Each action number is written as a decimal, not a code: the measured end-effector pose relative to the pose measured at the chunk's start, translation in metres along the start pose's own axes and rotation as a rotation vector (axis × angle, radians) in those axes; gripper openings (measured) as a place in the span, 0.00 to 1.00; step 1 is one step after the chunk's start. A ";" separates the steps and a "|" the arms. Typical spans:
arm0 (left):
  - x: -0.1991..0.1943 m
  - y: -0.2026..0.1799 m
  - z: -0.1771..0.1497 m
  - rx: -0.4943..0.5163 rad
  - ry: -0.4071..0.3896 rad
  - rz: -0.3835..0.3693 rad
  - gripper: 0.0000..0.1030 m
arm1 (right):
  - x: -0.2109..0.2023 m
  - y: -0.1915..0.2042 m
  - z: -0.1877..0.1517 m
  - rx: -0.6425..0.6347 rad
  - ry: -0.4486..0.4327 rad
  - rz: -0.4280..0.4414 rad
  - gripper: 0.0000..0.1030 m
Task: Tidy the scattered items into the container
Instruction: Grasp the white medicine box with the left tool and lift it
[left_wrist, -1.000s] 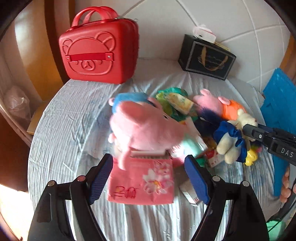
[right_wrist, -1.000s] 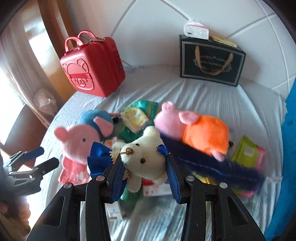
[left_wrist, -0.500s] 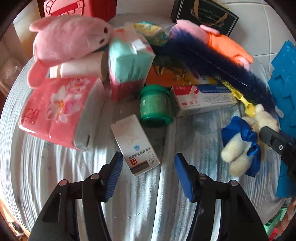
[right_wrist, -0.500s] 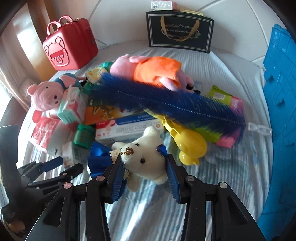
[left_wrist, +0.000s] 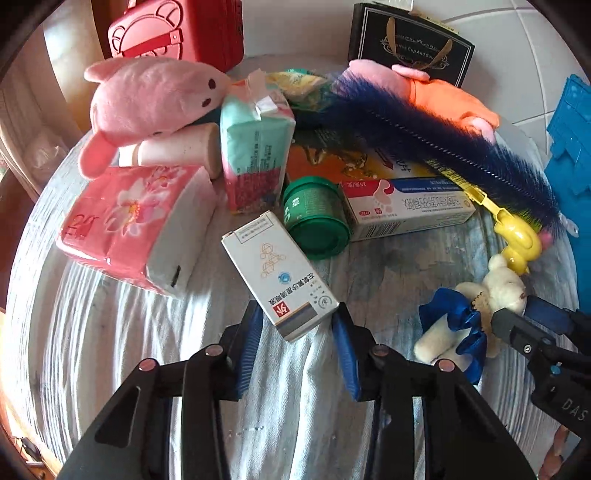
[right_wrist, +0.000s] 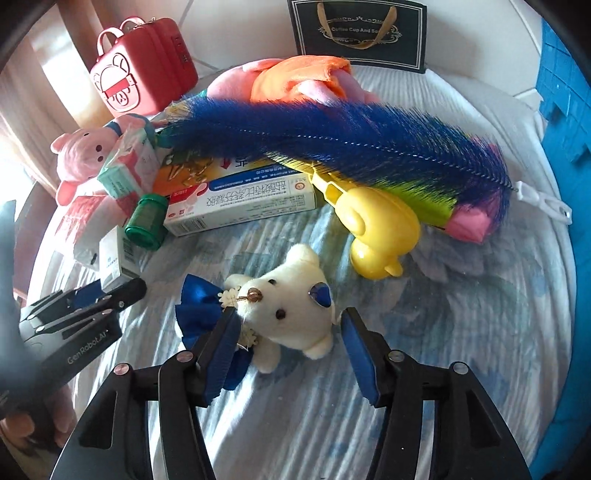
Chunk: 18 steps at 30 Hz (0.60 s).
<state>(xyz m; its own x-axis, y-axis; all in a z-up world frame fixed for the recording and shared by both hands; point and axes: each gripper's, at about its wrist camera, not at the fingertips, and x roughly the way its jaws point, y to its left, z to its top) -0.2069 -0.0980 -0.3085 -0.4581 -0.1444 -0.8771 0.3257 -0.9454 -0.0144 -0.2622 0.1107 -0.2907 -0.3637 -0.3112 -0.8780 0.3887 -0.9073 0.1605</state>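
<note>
A small white medicine box (left_wrist: 280, 273) lies on the striped bedcloth. Its near end sits between the blue pads of my left gripper (left_wrist: 299, 325). The jaws are closing and a thin gap still shows on the left side. A white teddy bear with a blue bow (right_wrist: 291, 306) lies on the cloth between the pads of my right gripper (right_wrist: 288, 328). Those jaws are opening, and the right pad stands clear of the bear. A blue plastic crate (right_wrist: 565, 92) rises at the right edge. A red bear-face case (left_wrist: 177, 33) stands shut at the back left.
The pile behind holds a pink pig plush (left_wrist: 147, 99), a pink tissue pack (left_wrist: 125, 221), a green jar (left_wrist: 317, 218), a long carton (left_wrist: 406, 206), and a blue feather duster (right_wrist: 351, 140) with a yellow duck handle (right_wrist: 376, 225). A black gift bag (right_wrist: 358, 33) stands against the wall.
Both grippers have come down to the bed. The left has narrowed around the white box. The right has spread its jaws and the bear now rests on the cloth.
</note>
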 end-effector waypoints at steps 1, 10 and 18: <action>-0.004 -0.001 -0.001 0.007 -0.003 0.001 0.36 | 0.001 0.000 0.000 -0.001 -0.004 0.002 0.62; -0.051 -0.006 0.001 0.087 -0.066 -0.025 0.31 | -0.036 0.021 0.001 -0.016 -0.090 0.009 0.40; -0.127 0.012 0.006 0.125 -0.225 -0.073 0.30 | -0.111 0.061 -0.002 -0.016 -0.239 -0.029 0.40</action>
<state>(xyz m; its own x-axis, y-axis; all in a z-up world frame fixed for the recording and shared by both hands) -0.1497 -0.0925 -0.1939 -0.6534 -0.1221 -0.7471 0.1861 -0.9825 -0.0022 -0.1968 0.0907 -0.1842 -0.5640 -0.3445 -0.7505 0.3880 -0.9128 0.1275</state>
